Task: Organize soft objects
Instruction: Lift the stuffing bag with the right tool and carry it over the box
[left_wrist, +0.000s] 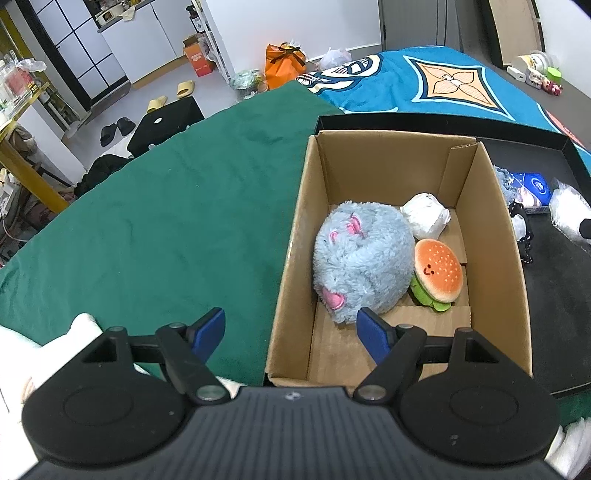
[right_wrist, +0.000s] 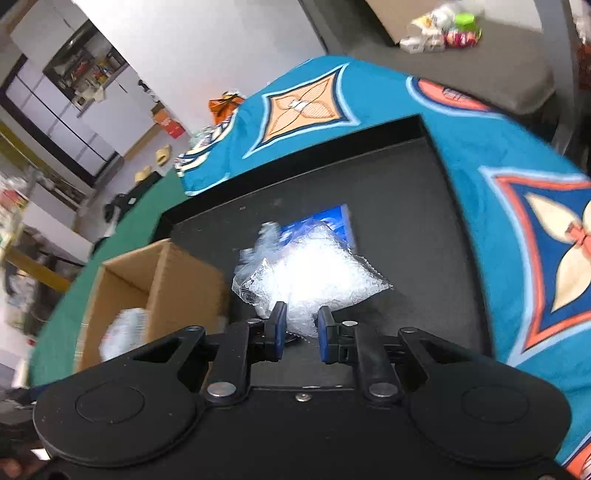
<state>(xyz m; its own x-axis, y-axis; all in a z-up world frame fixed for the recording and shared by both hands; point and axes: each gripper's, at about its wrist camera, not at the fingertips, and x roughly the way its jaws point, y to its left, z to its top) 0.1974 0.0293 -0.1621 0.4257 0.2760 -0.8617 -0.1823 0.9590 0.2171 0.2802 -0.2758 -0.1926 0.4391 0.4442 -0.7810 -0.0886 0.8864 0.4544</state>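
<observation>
A cardboard box (left_wrist: 491, 236) stands on a black tray (left_wrist: 554, 332) and holds a fluffy blue plush (left_wrist: 362, 258), a small burger plush (left_wrist: 439, 273) and a white wrapped bundle (left_wrist: 424, 216). My left gripper (left_wrist: 291, 332) hangs open over the box's near left corner, nothing between its blue pads. In the right wrist view my right gripper (right_wrist: 301, 332) is shut on a clear bubble-wrap bag (right_wrist: 314, 277), lifted over the tray (right_wrist: 424, 221). The box (right_wrist: 184, 280) lies to its left.
A blue packet (right_wrist: 325, 221) lies on the tray behind the bag. A black beaded thing (left_wrist: 524, 236) and the packet (left_wrist: 532, 188) sit right of the box. Green cloth (left_wrist: 166, 221) covers the left side, a teal patterned blanket (left_wrist: 443, 81) the far side.
</observation>
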